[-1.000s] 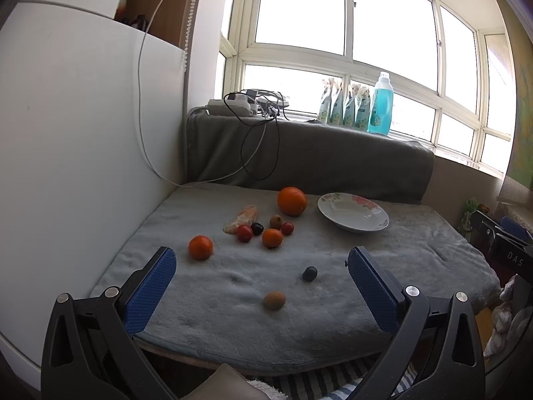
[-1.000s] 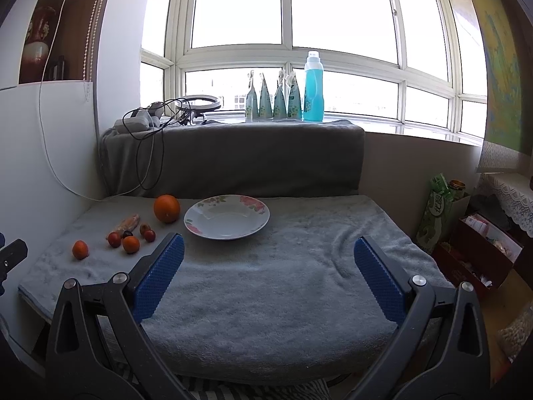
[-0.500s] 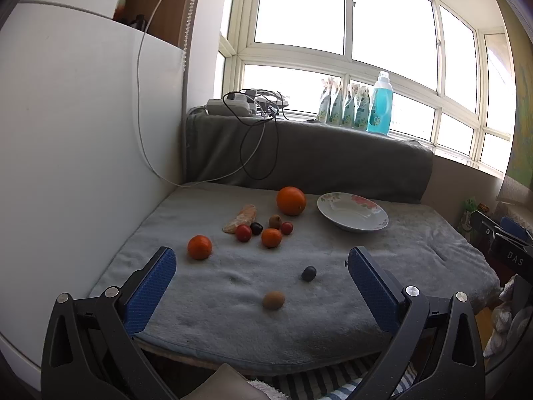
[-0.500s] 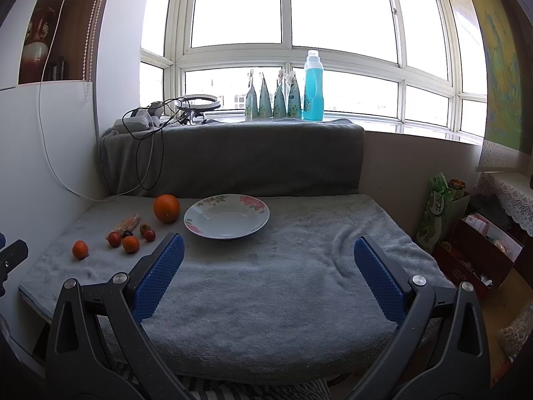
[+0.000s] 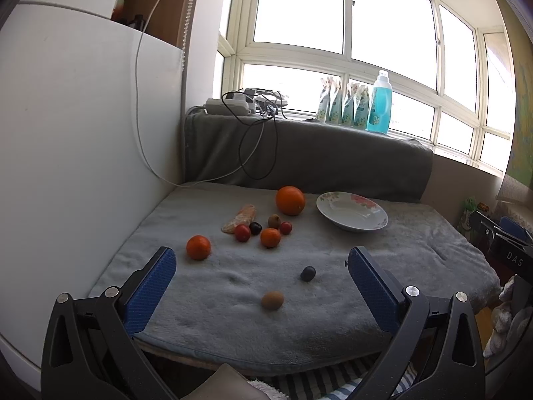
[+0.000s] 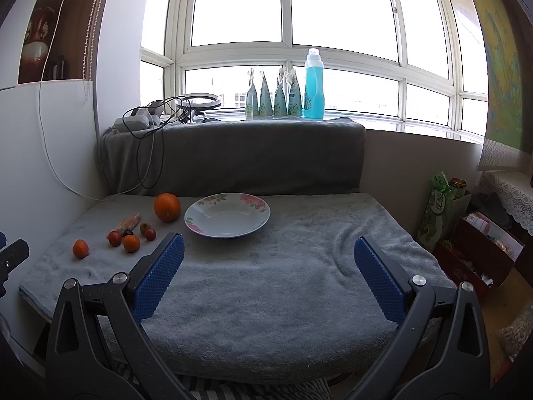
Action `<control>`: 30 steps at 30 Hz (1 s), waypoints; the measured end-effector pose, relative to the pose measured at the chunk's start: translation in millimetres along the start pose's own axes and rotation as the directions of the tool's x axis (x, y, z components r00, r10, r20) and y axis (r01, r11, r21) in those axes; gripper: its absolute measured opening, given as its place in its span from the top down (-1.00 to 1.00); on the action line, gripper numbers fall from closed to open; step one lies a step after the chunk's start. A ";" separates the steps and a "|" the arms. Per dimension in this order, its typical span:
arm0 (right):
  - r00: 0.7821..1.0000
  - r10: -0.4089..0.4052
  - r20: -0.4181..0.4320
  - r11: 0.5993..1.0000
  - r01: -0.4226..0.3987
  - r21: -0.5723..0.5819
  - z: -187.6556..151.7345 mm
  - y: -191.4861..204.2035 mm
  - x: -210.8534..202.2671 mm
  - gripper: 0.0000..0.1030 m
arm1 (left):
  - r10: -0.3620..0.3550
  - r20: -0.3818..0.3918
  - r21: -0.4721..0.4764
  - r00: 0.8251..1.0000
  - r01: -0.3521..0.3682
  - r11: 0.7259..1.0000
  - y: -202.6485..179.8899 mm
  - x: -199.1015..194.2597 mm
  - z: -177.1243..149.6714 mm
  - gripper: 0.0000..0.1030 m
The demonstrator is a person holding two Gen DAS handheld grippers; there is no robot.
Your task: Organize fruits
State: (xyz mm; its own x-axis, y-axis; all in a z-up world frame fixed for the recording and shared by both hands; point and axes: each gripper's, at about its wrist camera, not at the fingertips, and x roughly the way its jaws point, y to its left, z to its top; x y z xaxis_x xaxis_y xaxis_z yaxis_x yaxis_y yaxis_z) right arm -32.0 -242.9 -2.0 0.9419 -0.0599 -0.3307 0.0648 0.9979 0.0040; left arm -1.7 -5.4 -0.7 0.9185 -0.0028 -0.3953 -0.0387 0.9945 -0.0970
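Fruit lies scattered on a grey towel-covered table (image 5: 416, 260). A large orange (image 5: 290, 200) sits by a white floral plate (image 5: 351, 211), which holds nothing. Near it lie a small kiwi (image 5: 273, 221), cherry tomatoes (image 5: 242, 232), a dark plum (image 5: 255, 227), two tangerines (image 5: 270, 237) (image 5: 198, 247) and a pale long piece (image 5: 240, 222). Closer to me are a dark blue plum (image 5: 307, 273) and a brown kiwi (image 5: 272, 300). My left gripper (image 5: 261, 263) stands open above the front edge, the kiwi between its fingers' line. My right gripper (image 6: 268, 250) is open, before the plate (image 6: 227, 215).
A white panel (image 5: 76, 153) walls the table's left side. A grey-draped backrest (image 6: 233, 156) runs along the rear, with cables, a power strip (image 5: 230, 103), pouches and a blue bottle (image 6: 313, 85) on the sill. Boxes and bags (image 6: 473, 233) stand on the floor to the right.
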 end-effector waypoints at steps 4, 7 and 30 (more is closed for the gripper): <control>1.000 0.001 0.000 1.000 -0.001 0.000 -0.2 -0.2 0.5 -1.00 | 0.000 -0.001 0.002 1.000 0.000 1.000 -0.5 0.5 0.0 -0.99; 1.000 0.000 0.000 1.000 0.000 -0.001 -0.3 -0.2 0.6 -1.00 | 0.000 -0.002 0.003 1.000 0.000 1.000 -0.8 2.2 0.0 -0.99; 0.996 0.079 -0.046 0.997 -0.080 -0.019 -5.1 9.2 22.2 -1.00 | 0.034 -0.038 -0.004 0.999 -0.034 0.999 17.1 15.8 -6.8 -0.99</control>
State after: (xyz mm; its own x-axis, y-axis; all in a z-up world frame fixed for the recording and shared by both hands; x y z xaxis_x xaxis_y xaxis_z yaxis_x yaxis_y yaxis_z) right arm -12.2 -234.9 -14.2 0.9278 0.0209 -0.3724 -0.0175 0.9998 0.0124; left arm 9.5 10.8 -14.9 0.9012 0.0273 -0.4326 -0.0720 0.9936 -0.0872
